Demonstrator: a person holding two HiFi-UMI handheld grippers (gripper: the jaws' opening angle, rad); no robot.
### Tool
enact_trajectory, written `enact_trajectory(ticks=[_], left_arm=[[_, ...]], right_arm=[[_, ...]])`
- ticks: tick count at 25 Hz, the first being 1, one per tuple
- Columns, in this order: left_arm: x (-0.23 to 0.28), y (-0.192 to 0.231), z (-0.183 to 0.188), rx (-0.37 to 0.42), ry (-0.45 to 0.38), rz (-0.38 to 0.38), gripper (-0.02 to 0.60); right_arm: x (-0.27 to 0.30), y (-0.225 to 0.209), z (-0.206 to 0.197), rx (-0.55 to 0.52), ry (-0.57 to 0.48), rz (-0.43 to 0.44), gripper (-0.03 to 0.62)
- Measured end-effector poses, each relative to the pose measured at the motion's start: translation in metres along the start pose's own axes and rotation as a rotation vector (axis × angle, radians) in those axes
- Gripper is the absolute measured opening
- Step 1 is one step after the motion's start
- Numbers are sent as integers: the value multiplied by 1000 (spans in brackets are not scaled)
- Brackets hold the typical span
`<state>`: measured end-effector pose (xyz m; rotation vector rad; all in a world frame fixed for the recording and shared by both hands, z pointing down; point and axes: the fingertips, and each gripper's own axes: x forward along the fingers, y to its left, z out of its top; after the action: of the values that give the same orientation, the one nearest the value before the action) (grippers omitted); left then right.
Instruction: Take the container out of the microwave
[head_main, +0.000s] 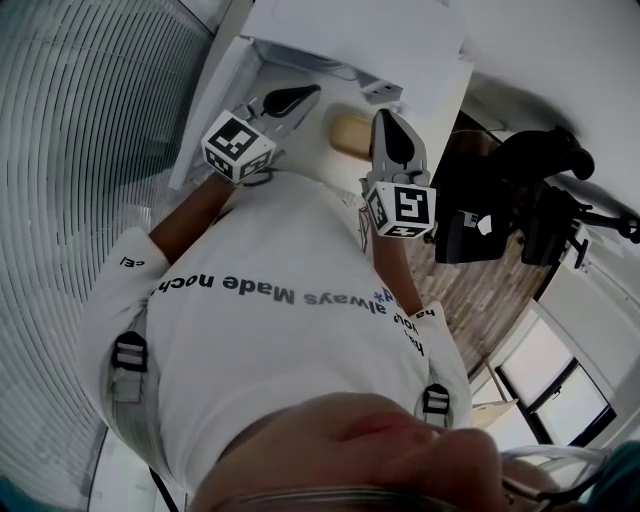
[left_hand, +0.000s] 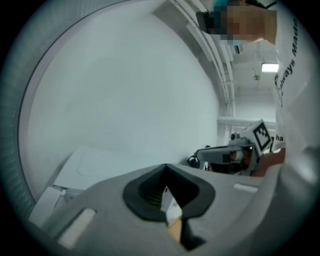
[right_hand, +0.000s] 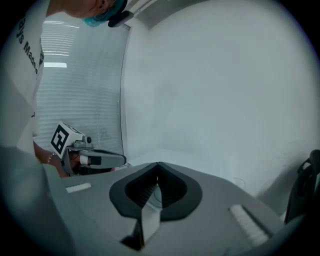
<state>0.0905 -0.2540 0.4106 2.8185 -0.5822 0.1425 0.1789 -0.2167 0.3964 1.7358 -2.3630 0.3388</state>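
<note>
Container, apparently the tan rounded thing (head_main: 350, 135), sat at the white microwave's (head_main: 360, 40) front, inside or out unclear. Left gripper (head_main: 300, 97) and right gripper (head_main: 392, 130) flanked it, both pressed together and empty; any grasp would need them spread first. Head view alone placed it between them; gripper views alone showed the tips meeting.

Left gripper (head_main: 300, 98) and right gripper (head_main: 388, 120) side by side before microwave (head_main: 400, 50); container (head_main: 350, 135) between them; blinds (head_main: 90, 120) left.
</note>
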Motion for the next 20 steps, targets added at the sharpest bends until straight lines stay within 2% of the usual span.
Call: enact_trajectory(ticks=[11,20], left_arm=[[-1,-24,64,25,-85,-43,2],[3,-28,70,37,-104,-42,2]], right_arm=[[-6,15,63,-36,-110,48,2],[-3,15,71,-63,-121,59,2]])
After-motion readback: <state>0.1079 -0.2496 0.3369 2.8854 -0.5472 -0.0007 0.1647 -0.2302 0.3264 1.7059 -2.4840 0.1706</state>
